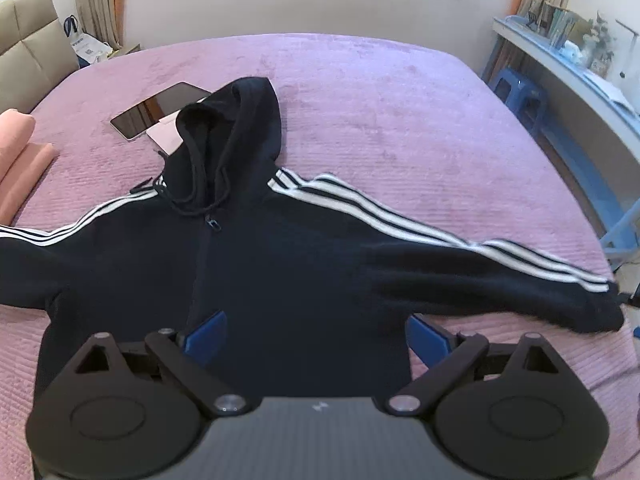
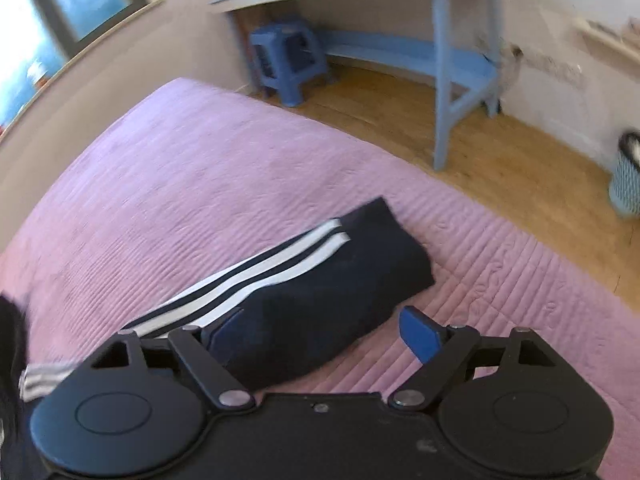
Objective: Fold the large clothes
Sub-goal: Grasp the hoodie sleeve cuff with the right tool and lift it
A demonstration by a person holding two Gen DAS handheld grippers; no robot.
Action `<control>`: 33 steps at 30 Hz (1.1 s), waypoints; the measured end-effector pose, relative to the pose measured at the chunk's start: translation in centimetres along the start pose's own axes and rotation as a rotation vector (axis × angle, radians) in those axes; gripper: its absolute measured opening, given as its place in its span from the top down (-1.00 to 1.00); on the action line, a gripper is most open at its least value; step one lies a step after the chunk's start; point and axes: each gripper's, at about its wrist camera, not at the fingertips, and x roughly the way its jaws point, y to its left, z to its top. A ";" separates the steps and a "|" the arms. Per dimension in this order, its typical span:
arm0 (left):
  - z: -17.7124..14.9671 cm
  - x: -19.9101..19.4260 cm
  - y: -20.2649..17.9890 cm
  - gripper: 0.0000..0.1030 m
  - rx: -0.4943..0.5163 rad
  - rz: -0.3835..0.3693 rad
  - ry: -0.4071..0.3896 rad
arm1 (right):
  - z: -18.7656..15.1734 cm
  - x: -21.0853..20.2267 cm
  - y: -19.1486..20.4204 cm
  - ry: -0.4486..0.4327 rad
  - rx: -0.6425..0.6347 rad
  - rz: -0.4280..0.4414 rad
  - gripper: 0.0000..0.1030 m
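Black hoodie lies face up on the pink bed cover, zipper closed, both sleeves spread out sideways, white stripes along the shoulders. Left claw sits over the lower body panel of the hoodie, jaws wide apart, blue fingers either side of the cloth, nothing gripped. Hood points away, straight ahead of the left claw; a dark tablet lies on the bed ahead and to its left, partly under the hood edge. Rolled pink fabric at far left of that claw. Right claw hangs over the striped sleeve, jaws likewise wide apart and holding nothing; the cuff end lies just ahead of it, flat on the cover near the bed edge. Beyond the right claw: wood floor, blue stool, blue desk. Right view is motion-blurred
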 end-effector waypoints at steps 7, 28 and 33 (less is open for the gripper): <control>-3.0 4.2 -0.7 -0.87 0.016 -0.005 0.067 | 0.0 4.8 -4.9 0.010 0.154 -0.015 -0.86; -3.7 4.3 4.2 -0.50 -0.016 -0.054 0.035 | -0.7 -1.2 4.7 -0.178 -0.070 0.068 0.57; -3.8 3.9 9.5 -0.51 -0.076 -0.064 0.035 | -4.7 -6.3 13.5 -0.221 -0.243 0.122 0.57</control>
